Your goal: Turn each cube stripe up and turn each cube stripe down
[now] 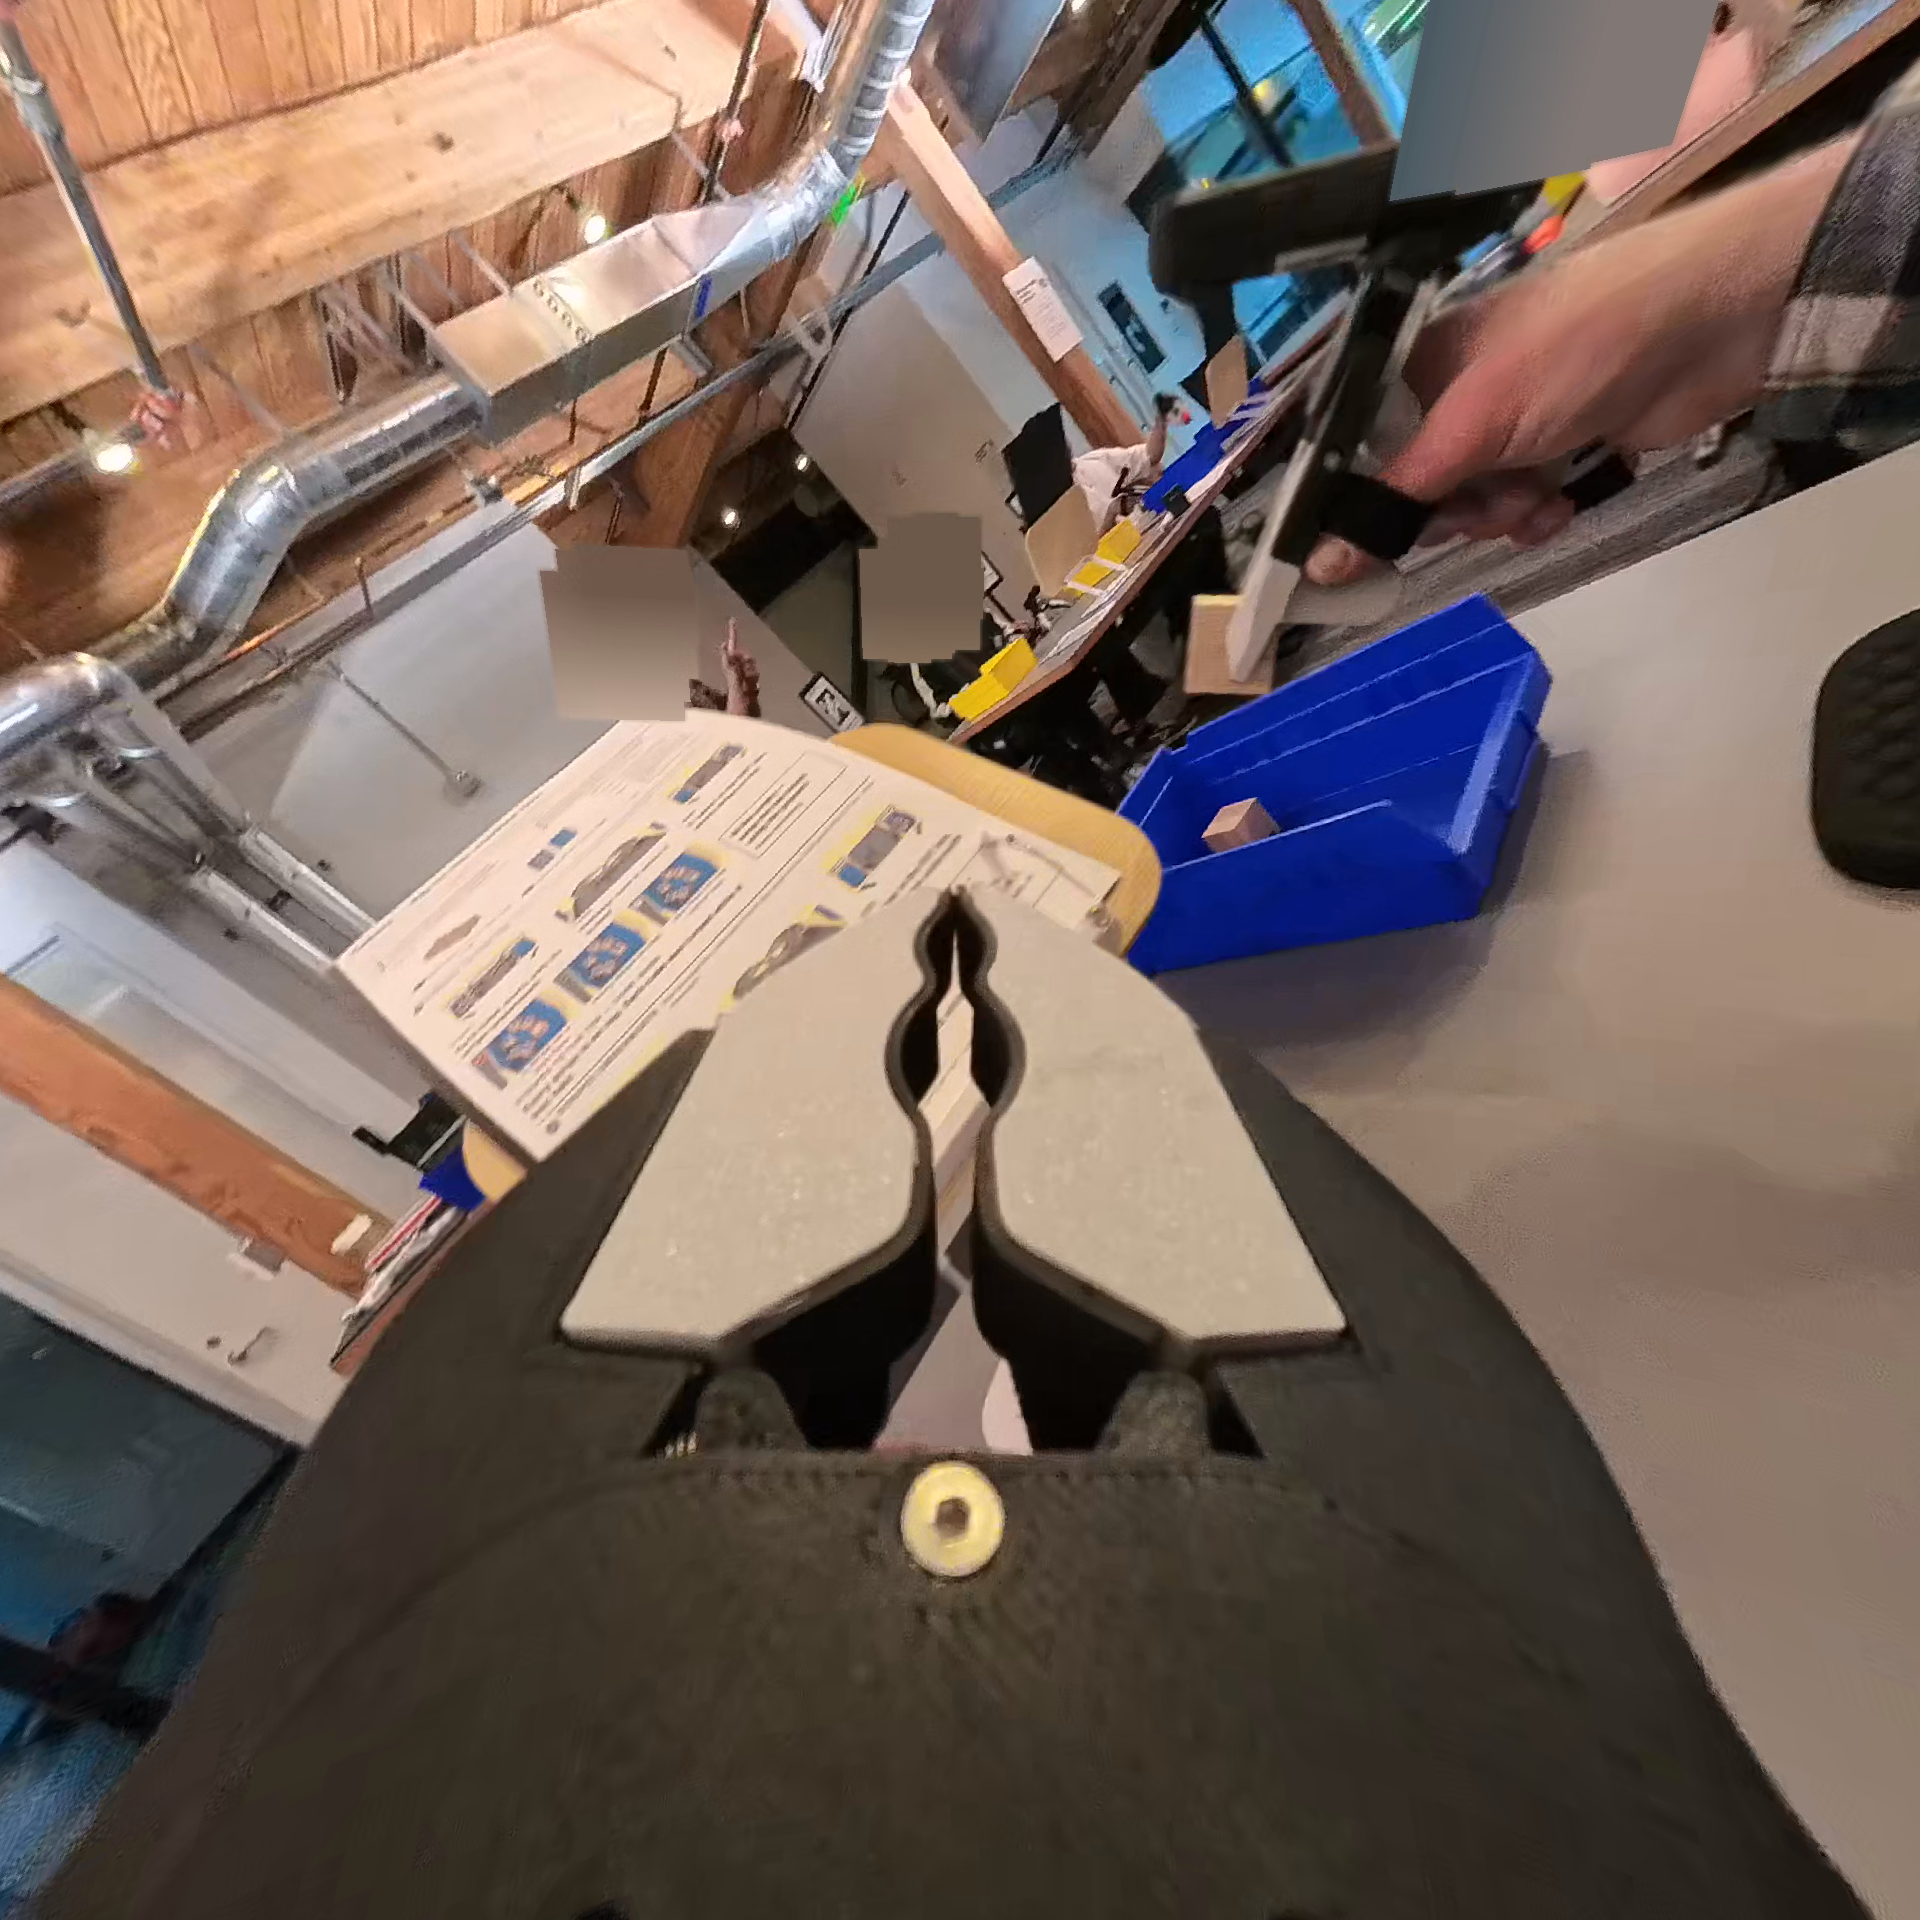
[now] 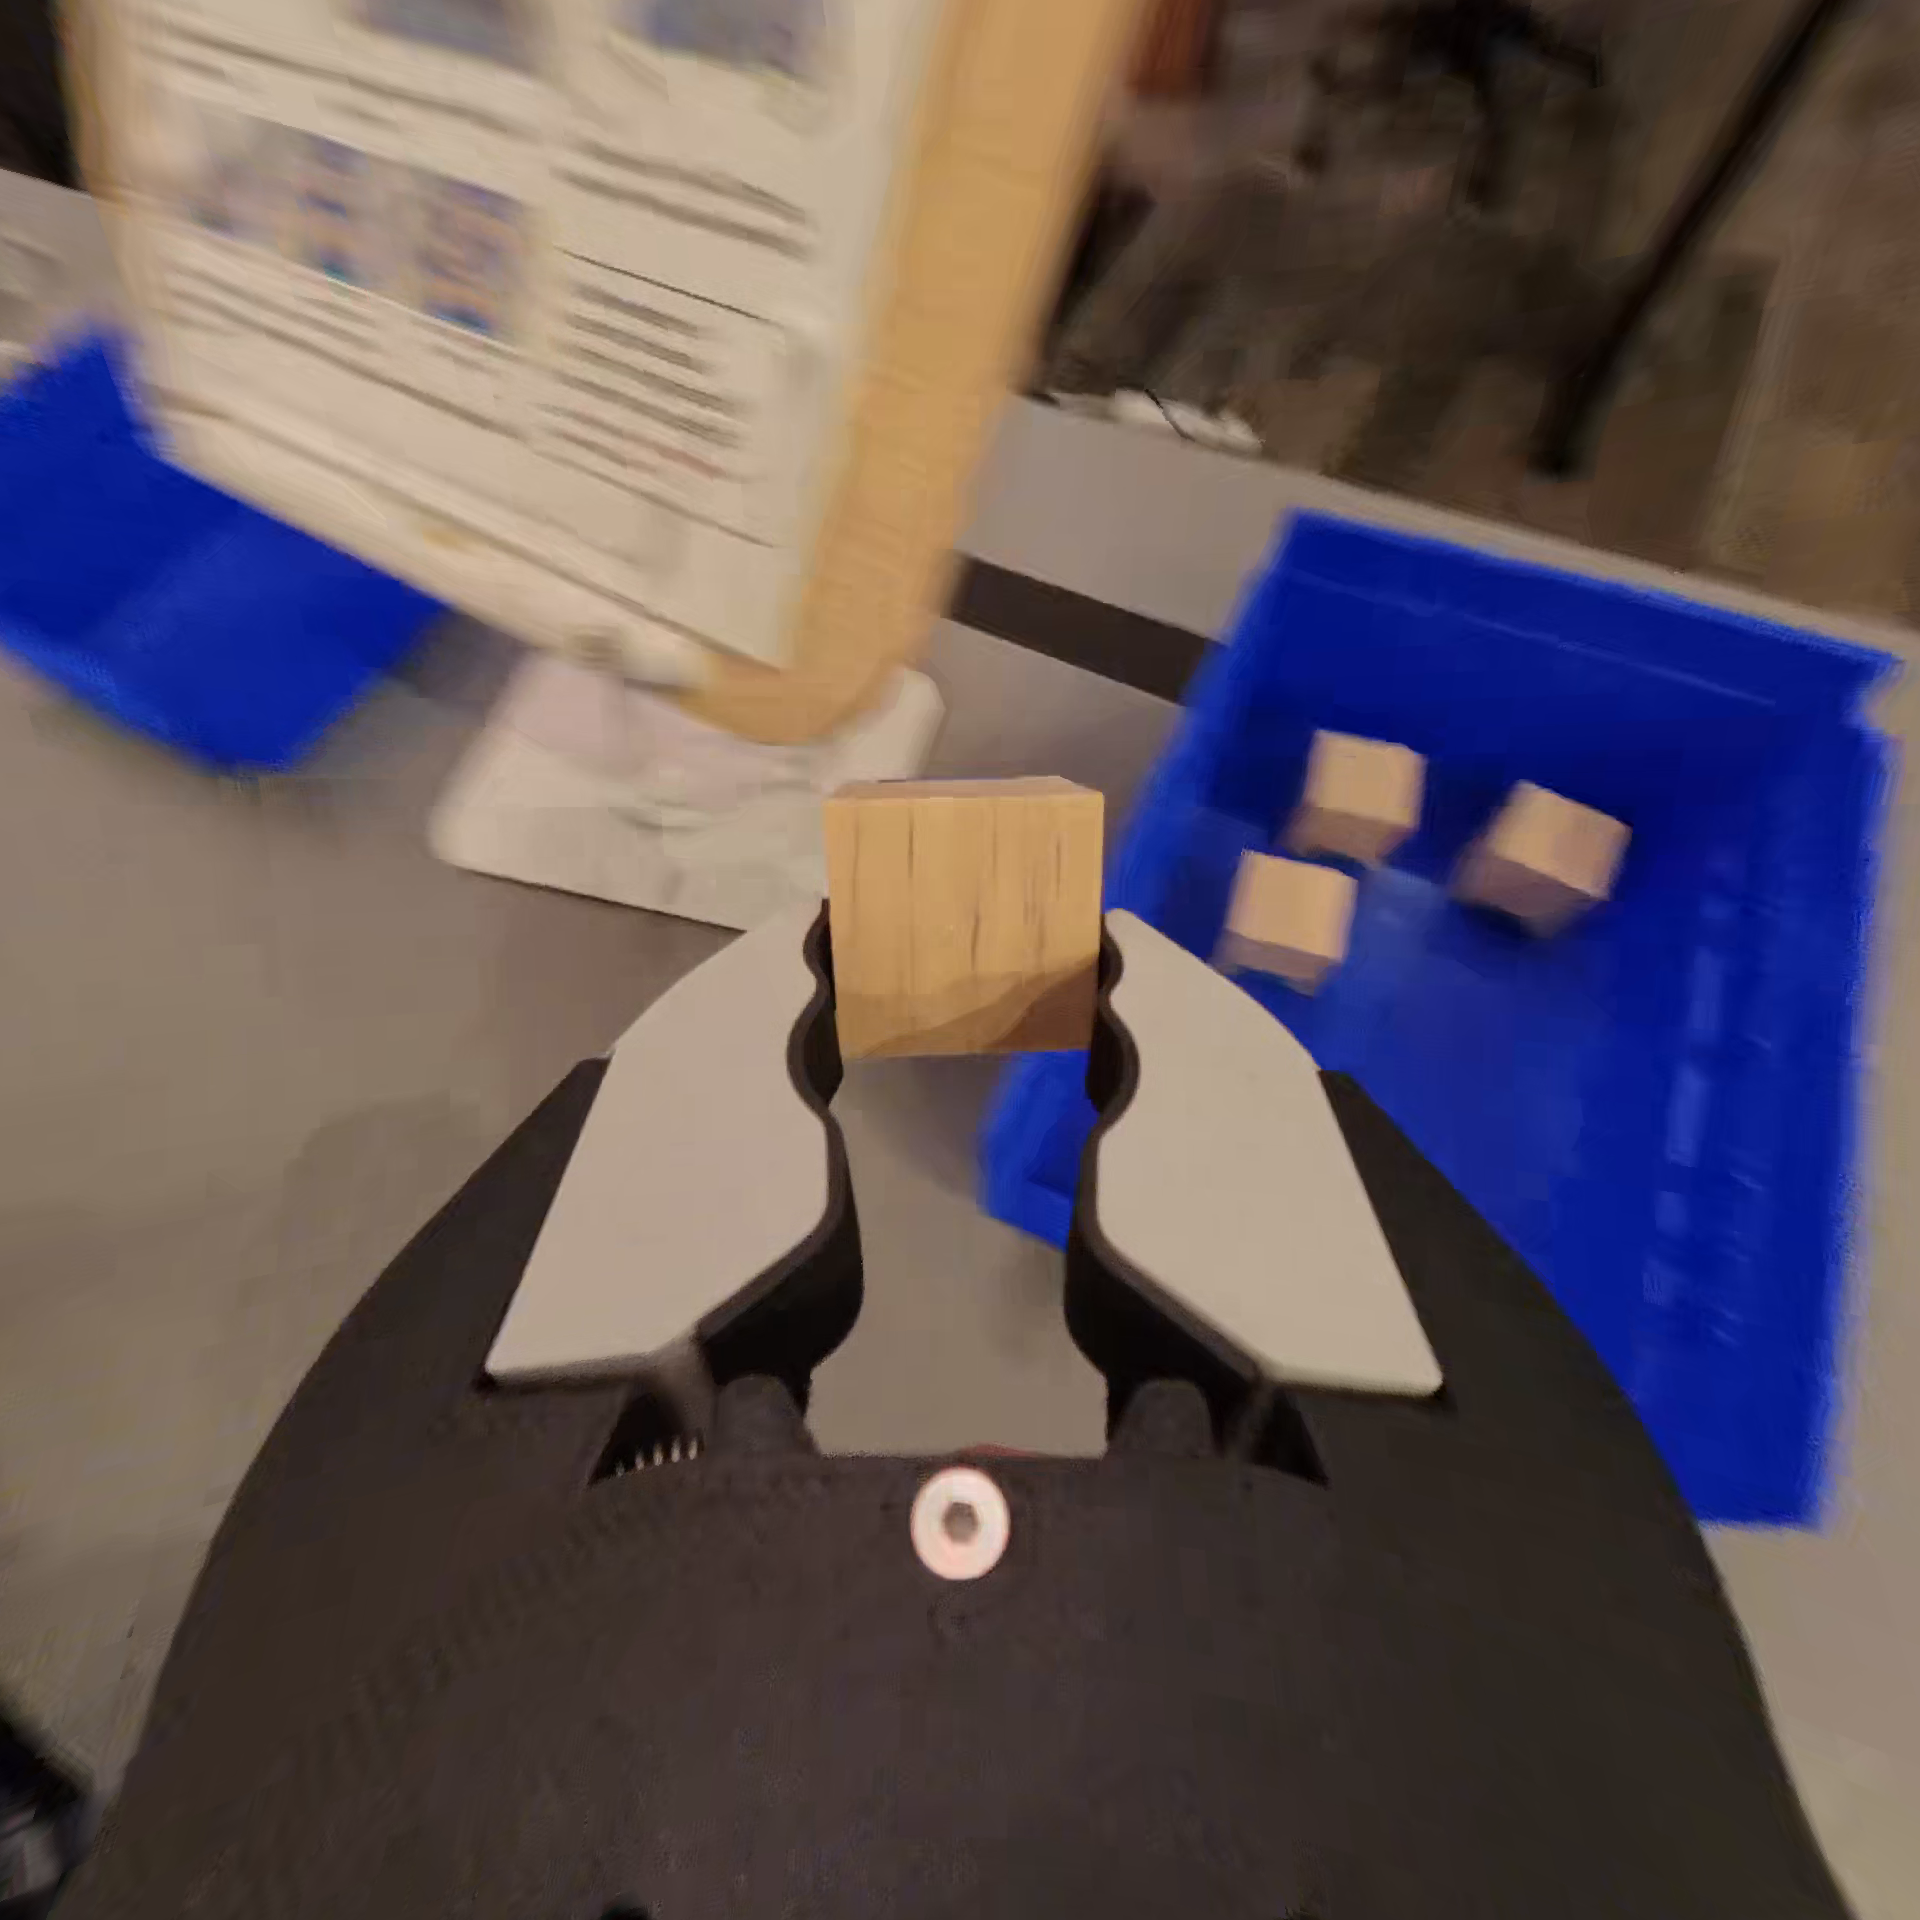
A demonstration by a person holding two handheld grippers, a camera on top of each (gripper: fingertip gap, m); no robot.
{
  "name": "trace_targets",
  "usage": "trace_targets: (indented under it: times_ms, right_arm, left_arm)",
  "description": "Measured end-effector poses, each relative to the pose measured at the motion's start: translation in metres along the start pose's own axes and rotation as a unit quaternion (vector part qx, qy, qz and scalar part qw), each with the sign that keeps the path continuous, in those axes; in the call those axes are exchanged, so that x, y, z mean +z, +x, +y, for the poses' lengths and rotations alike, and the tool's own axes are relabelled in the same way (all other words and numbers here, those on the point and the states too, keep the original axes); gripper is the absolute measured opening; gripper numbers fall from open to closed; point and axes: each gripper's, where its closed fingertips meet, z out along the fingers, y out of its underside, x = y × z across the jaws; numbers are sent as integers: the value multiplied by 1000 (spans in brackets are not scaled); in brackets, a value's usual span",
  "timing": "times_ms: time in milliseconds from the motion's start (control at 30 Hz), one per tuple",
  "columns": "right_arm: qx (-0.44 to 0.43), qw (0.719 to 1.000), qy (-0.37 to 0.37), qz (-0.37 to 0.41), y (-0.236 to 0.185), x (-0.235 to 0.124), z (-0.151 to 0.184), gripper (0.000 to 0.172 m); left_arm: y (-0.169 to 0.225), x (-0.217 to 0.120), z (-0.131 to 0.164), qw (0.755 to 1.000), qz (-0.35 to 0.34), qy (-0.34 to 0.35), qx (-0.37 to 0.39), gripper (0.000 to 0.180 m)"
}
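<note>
My right gripper [image 2: 962, 940] is shut on a plain wooden cube [image 2: 961, 883], both pads pressed on its sides, and holds it above the grey table [image 2: 260, 1039], left of a blue bin [image 2: 1662, 1195]. Three wooden cubes [image 2: 1361, 795] lie in that bin. In the left wrist view this gripper's cube [image 1: 1226, 649] shows far off, above another blue bin [image 1: 1330, 894] that holds one cube [image 1: 1238, 826]. My left gripper [image 1: 954, 920] is shut with nothing between its fingertips, raised and tilted over the table [image 1: 1507, 1143]. No stripe shows on any cube face.
A board with a printed sheet [image 1: 665, 914] stands on a white base [image 2: 623, 810] between the bins. A second blue bin [image 2: 156, 582] sits at the left of the right wrist view. A black pad [image 1: 1870, 758] lies at the table's right. A hand [image 1: 1590, 374] holds the right gripper.
</note>
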Motion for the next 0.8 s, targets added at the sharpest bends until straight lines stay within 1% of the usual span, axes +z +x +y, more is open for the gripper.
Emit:
trace_targets:
  times_ms: [67,133,200,300,467,533,633,667,700,800]
  right_arm:
    - [25,996,-62,58,59,25,22,46]
    - [50,986,-125,103,111,50,52,46]
    - [86,976,-161,123,148,70,76,46]
    - [104,959,-216,151,183,92,104,46]
    - [113,932,-297,175,210,116,134,46]
    - [116,927,-307,183,217,123,138,46]
    - [108,926,-312,185,220,129,134,47]
    - [108,926,-313,184,219,129,132,60]
    - [107,927,-307,189,219,127,128,67]
    - [99,937,-276,190,210,114,109,71]
  left_arm:
    - [-10,-2,8,1000,-12,-10,-2,0]
    - [-17,-3,16,1000,-14,-21,-6,0]
    - [-23,-5,23,999,-16,-29,-11,0]
    - [-31,-7,33,999,-19,-43,-12,0]
    - [-45,-10,50,998,-31,-54,-30,0]
    - [-48,-10,55,997,-33,-55,-42,0]
    - [-53,-11,62,996,-36,-59,-51,0]
    - [-53,-11,64,996,-36,-62,-52,0]
    - [-54,-12,66,996,-36,-65,-53,0]
    - [-59,-14,69,995,-42,-72,-47,0]
